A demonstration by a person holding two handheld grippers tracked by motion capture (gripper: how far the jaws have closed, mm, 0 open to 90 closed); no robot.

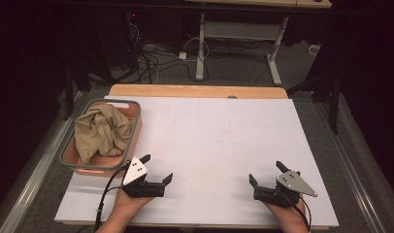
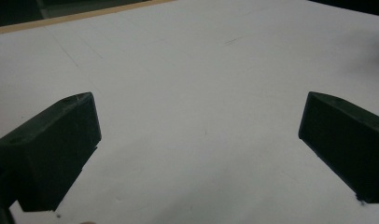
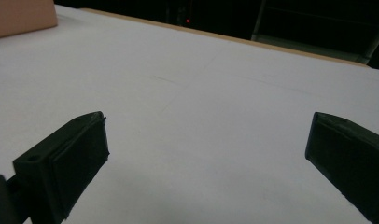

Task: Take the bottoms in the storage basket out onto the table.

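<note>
A pink basket stands at the left edge of the white worktop and holds a crumpled beige cloth. The left claw rests just beside the basket's near corner, released, with nothing between its jaws. The right claw rests well apart from the basket, also released.

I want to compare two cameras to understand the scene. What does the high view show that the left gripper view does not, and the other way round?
High view alone: a pink basket at the table's left edge holding a crumpled tan cloth, the right gripper, both hands, and cables on the floor beyond the table. Left gripper view alone: a close look along its black jaws, which stand wide apart with nothing between. Shared: the white table top, its wooden far edge, and the left gripper, open.
</note>
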